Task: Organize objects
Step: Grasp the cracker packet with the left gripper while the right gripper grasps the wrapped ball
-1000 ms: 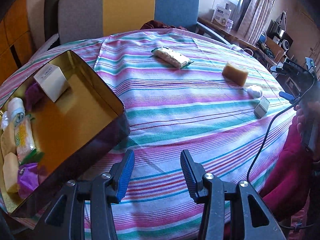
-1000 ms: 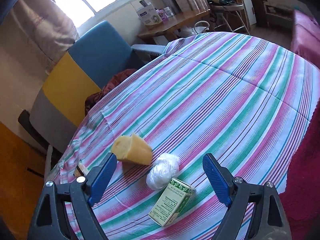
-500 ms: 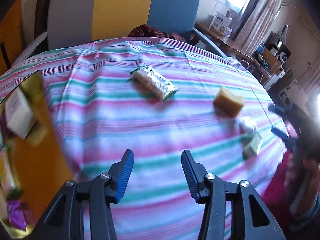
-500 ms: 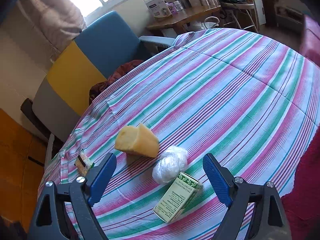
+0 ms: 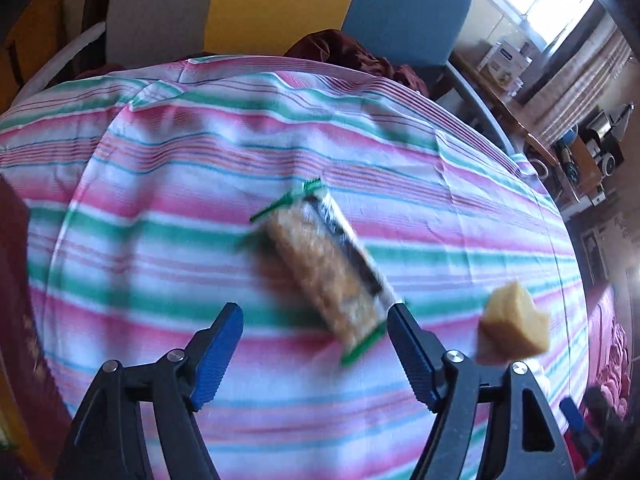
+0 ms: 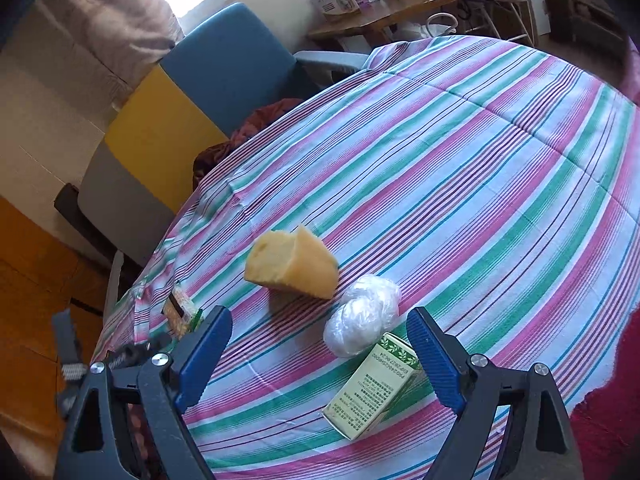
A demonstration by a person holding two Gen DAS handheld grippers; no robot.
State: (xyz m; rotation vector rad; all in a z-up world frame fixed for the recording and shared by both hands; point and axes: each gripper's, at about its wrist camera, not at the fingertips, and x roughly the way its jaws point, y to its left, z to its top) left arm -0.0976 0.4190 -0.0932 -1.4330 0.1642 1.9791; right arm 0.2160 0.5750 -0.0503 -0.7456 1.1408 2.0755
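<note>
In the left wrist view a wrapped snack bar (image 5: 328, 268) with green ends lies on the striped tablecloth (image 5: 180, 184), blurred by motion. My left gripper (image 5: 316, 356) is open and empty, just short of the bar's near end. A yellow sponge block (image 5: 514, 328) lies to its right. In the right wrist view my right gripper (image 6: 320, 360) is open and empty above a white plastic-wrapped ball (image 6: 362, 320) and a green-and-cream box (image 6: 374, 392). The sponge block (image 6: 292, 264) sits just beyond them; the snack bar (image 6: 180, 312) is far left.
A grey, yellow and blue chair (image 5: 280, 8) stands behind the table, with dark red cloth (image 5: 352, 52) on its seat. The dark side of the tin (image 5: 12, 280) shows at the left edge. A wooden side table with boxes (image 6: 384, 8) stands by the window.
My left gripper has swung right, away from the gold tin, and moved up to the snack bar; its jaws are wider. My right gripper has edged slightly forward over the ball and box.
</note>
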